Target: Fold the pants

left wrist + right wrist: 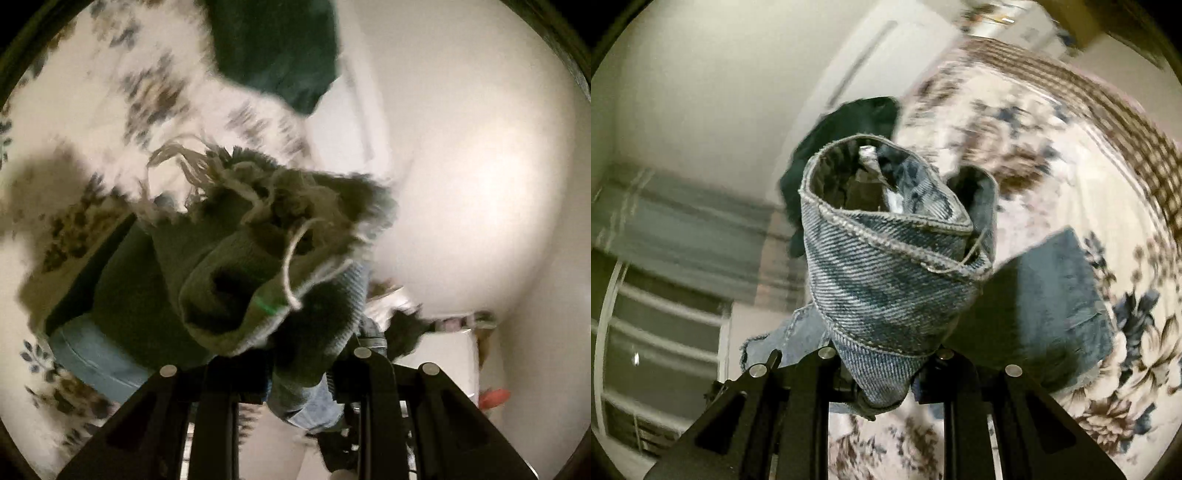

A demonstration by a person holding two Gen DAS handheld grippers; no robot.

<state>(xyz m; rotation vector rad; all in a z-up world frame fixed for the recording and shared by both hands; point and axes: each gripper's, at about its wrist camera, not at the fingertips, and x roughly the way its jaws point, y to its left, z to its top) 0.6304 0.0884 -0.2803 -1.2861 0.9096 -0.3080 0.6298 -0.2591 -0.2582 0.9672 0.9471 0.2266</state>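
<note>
Above white floral bedsheet (1052,155), left gripper (295,373) and right gripper (886,369) each pinch frayed blue denim pants (886,266).

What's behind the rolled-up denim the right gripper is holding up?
Behind the jeans clamped in the right gripper, a dark green garment shows against the white wall, with the floral bedspread alongside. The denim covers the garment's lower part.

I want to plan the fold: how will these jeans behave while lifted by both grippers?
The jeans look like thick denim, so probably heavy and floppy: cloth bunches above the right gripper and sags toward the floral bedspread. The frayed hem at the left gripper has loose threads that may snag. Slipping seems unlikely.
</note>
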